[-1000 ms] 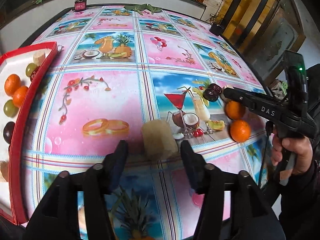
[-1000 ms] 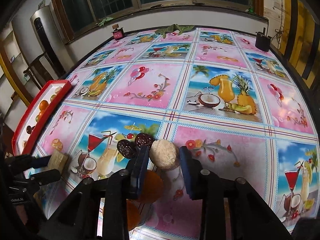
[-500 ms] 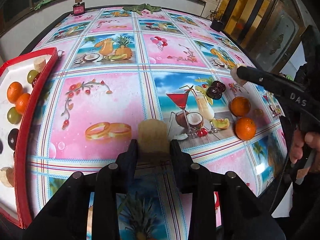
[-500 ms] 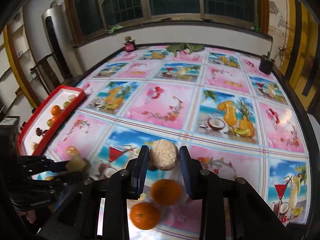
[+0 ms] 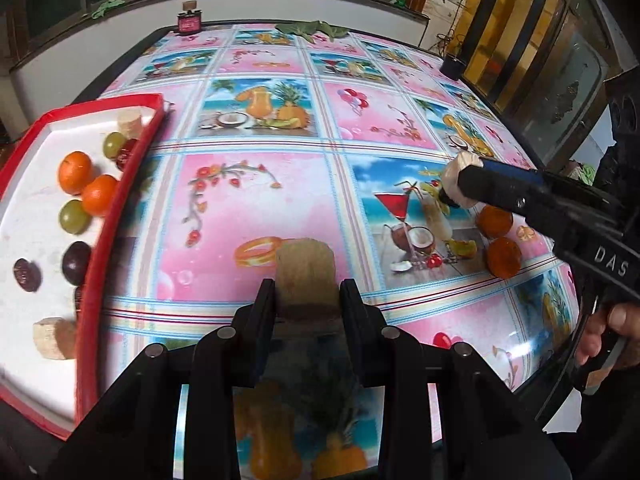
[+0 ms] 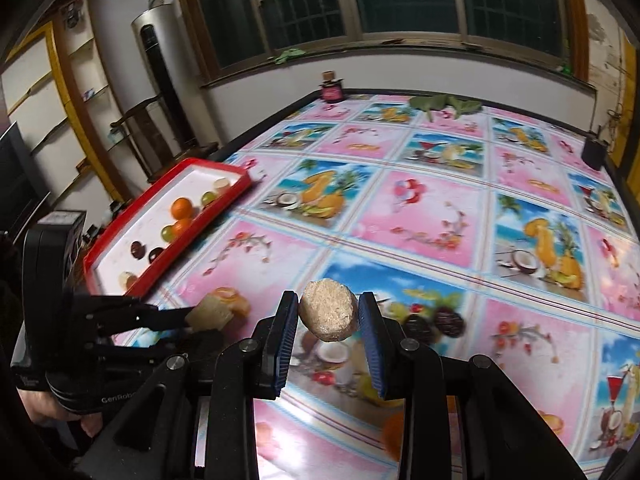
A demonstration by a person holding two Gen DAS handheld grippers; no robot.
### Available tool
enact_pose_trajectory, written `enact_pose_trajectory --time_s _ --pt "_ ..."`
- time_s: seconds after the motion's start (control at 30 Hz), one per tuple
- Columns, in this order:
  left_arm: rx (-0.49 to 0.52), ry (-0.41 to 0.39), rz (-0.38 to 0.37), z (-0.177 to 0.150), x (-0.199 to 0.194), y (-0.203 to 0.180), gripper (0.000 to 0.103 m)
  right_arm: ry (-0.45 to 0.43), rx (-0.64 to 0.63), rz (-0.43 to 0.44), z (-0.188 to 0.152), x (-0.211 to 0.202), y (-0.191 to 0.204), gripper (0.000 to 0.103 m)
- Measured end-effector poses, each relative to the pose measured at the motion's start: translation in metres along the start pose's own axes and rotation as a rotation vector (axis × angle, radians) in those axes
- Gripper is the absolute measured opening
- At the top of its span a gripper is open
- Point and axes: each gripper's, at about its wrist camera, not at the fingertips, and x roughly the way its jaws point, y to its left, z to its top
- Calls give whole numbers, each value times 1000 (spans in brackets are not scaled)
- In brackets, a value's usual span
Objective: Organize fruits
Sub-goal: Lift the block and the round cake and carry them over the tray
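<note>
Left claw [image 5: 306, 300] clamped on tan cork-like chunk [image 5: 306, 272], held just above tabletop [image 5: 248, 208] near front edge. Right claw [image 6: 328, 312] clamped on round tan biscuit-like piece [image 6: 329, 315], lifted clear of tabletop. "DAS" in white on right claw body, seen from left wrist view; "GenRobo…" partly readable on left claw body from right wrist view. Red tray [image 5: 120, 196] at left edge, white inside, holding two oranges [image 5: 86, 184], green grapes [image 5: 74, 216], dark plums [image 5: 76, 262], more tan chunks [image 5: 54, 338]. Two oranges [image 5: 500, 240] loose on tabletop at right, under right claw. Two dark fruits [image 6: 436, 322] beside them. Tablecloth print: cocktails, pineapples, rings, no legible text.
</note>
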Motion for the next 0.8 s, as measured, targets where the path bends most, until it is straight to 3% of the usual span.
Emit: enact_pose_trajectory --time_s 0.33,0.5,0.8 --pt "-27 -45 45 6 -24 29 30 17 -41 48 4 13 28 32" --pt "-80 -81 70 6 -43 60 30 18 -57 66 6 14 37 32" --pt "-148 -78 116 4 -56 109 30 32 -58 86 4 23 48 32"
